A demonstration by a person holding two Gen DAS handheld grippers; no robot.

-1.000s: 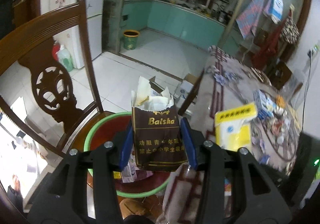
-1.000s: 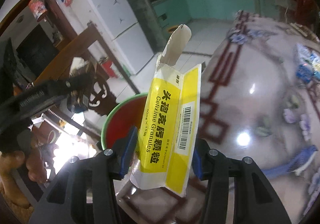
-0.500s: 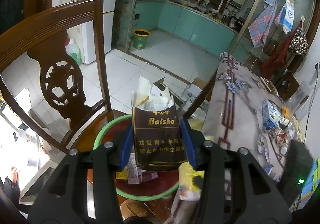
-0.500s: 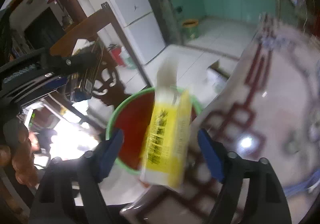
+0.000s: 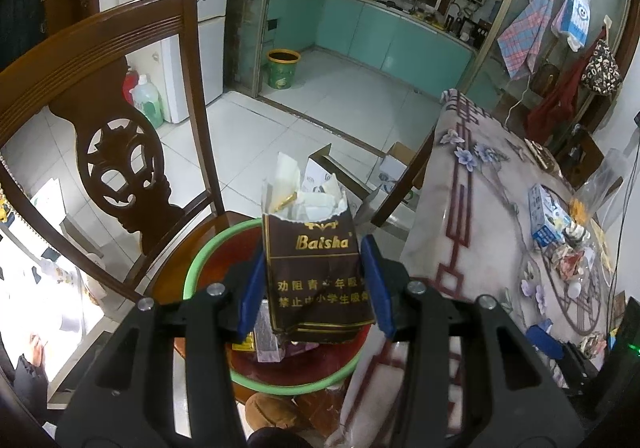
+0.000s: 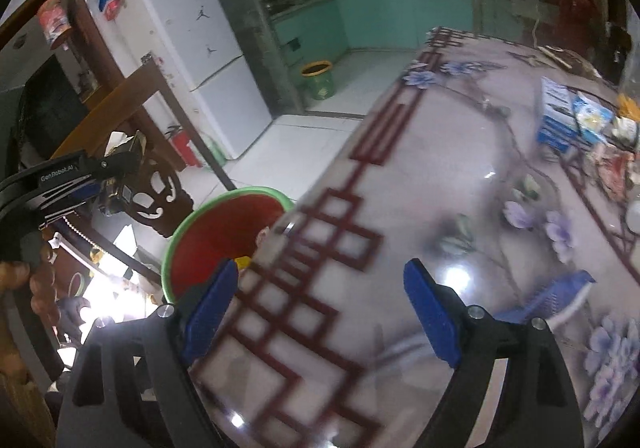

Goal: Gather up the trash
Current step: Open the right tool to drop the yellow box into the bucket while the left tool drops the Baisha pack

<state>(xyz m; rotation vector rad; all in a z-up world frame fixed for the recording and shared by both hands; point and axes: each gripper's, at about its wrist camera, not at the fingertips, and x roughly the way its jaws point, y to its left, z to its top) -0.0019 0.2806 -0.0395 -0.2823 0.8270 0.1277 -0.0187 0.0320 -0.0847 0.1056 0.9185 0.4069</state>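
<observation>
One cigarette pack (image 5: pixel 318 272) upright in left gripper (image 5: pixel 312 288), torn top up.

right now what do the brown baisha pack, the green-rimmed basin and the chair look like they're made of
Baisha pack: thin printed card or paper, slightly glossy; its top is torn ragged with white paper showing inside.
Basin: probably moulded plastic, with a smooth green rim and red inside; enamel cannot be ruled out.
Chair: dark varnished wood, with a carved back and shine along the rails.
</observation>
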